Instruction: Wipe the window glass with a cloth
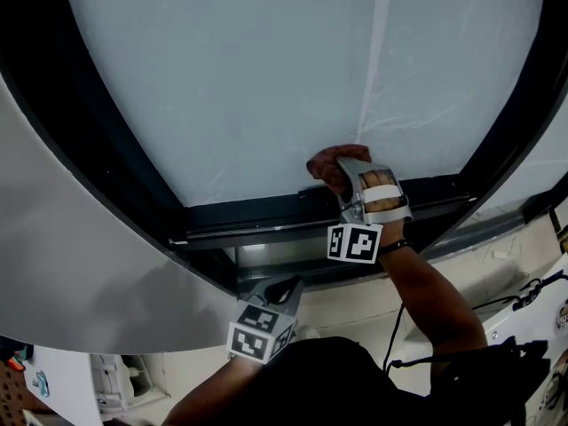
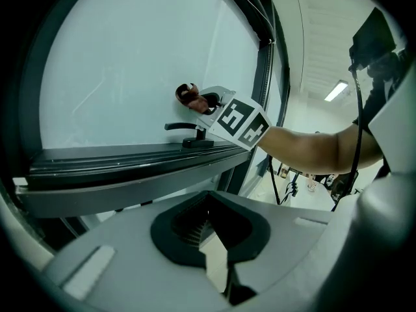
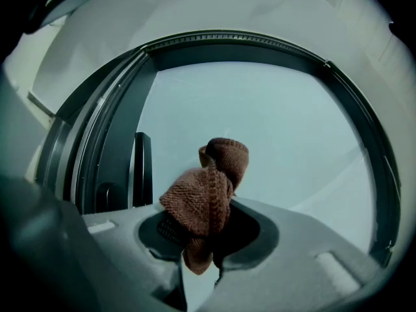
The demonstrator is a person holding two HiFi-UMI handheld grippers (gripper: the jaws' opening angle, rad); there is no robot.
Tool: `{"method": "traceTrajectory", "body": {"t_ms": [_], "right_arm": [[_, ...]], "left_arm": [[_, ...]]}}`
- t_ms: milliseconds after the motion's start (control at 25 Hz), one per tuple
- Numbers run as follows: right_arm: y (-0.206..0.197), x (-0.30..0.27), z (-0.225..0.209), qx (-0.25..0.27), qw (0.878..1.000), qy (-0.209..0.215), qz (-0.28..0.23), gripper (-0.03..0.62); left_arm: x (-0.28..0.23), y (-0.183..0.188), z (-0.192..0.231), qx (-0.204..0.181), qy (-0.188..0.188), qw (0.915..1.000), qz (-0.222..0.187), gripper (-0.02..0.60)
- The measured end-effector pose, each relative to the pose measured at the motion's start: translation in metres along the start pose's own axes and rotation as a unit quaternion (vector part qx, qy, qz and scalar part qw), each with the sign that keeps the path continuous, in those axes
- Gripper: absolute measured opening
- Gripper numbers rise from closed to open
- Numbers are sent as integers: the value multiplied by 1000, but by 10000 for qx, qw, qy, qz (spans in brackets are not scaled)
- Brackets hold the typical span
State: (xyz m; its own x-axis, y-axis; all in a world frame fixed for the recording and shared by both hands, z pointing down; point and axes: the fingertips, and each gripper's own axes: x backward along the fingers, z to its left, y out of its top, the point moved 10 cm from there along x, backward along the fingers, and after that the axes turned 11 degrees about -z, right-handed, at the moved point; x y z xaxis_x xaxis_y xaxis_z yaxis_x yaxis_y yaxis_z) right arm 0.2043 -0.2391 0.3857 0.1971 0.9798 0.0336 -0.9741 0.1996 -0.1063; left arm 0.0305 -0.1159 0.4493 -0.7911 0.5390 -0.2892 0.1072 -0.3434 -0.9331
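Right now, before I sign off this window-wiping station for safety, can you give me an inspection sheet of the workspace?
Surface: window glass, faint streaks, dark frame around it.
Job's things: brown cloth, bunched, at the glass's lower edge.
Clutter: small items lower left, too unclear to name.
Grippers: right gripper shut on the brown cloth; left gripper held low, jaws together, empty.
Cables: black cable beside the right forearm.
Surroundings: window handle, ceiling light.
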Motion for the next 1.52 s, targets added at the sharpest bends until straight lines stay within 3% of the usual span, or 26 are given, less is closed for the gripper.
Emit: {"method": "traceTrajectory", "body": {"t_ms": [920, 1400, 1520], "right_arm": [[-4, 4, 16, -46, 9996, 247, -155, 69], [-9, 1, 12, -91, 9970, 697, -337, 74], [-11, 1, 6, -515, 9913, 1147, -399, 77]], "left_arm": [[-21, 7, -7, 11, 168, 9998, -52, 18], [-12, 7, -20, 128, 813, 9957, -432, 17], [2, 10, -21, 62, 936, 9941, -549, 17]]}}
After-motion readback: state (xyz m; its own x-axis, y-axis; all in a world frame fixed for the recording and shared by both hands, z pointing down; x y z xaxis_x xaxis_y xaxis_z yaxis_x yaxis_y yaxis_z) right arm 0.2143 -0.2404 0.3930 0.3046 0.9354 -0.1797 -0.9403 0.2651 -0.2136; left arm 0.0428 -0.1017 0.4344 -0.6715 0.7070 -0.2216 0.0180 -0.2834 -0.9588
